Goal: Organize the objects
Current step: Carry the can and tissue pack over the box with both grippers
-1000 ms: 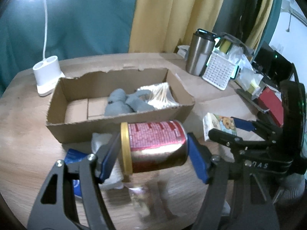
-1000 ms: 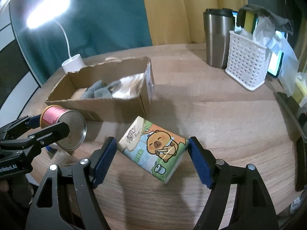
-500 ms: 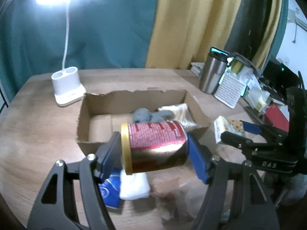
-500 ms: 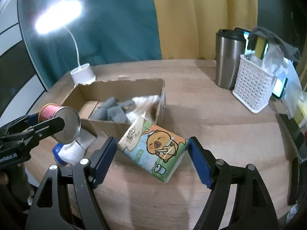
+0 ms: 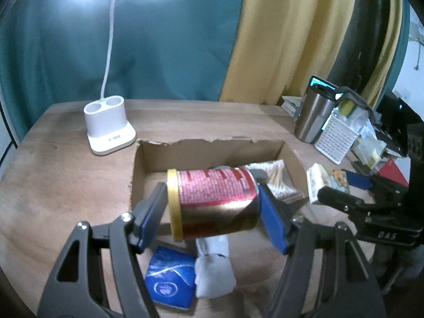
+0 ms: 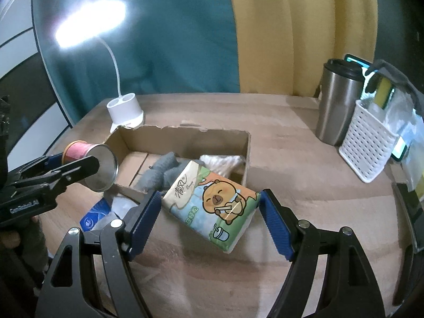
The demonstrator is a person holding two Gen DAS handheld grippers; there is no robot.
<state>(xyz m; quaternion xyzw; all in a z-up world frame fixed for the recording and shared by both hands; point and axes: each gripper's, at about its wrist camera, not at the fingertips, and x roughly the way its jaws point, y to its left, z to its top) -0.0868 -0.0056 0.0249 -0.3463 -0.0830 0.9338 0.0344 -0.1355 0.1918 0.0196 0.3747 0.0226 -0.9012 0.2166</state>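
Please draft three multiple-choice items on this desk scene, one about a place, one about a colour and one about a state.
1. Where do the grey socks lie?
A. in the cardboard box
B. in the white basket
C. on the lamp base

2. What colour is the can's rim?
A. green
B. yellow
C. black

3. What does the right gripper hold?
A. nothing
B. the steel tumbler
C. the tissue pack

Answers:
1 A: the socks sit inside the box walls.
2 B: a yellow band rings the can's end.
3 C: the jaws press on both ends of the pack.
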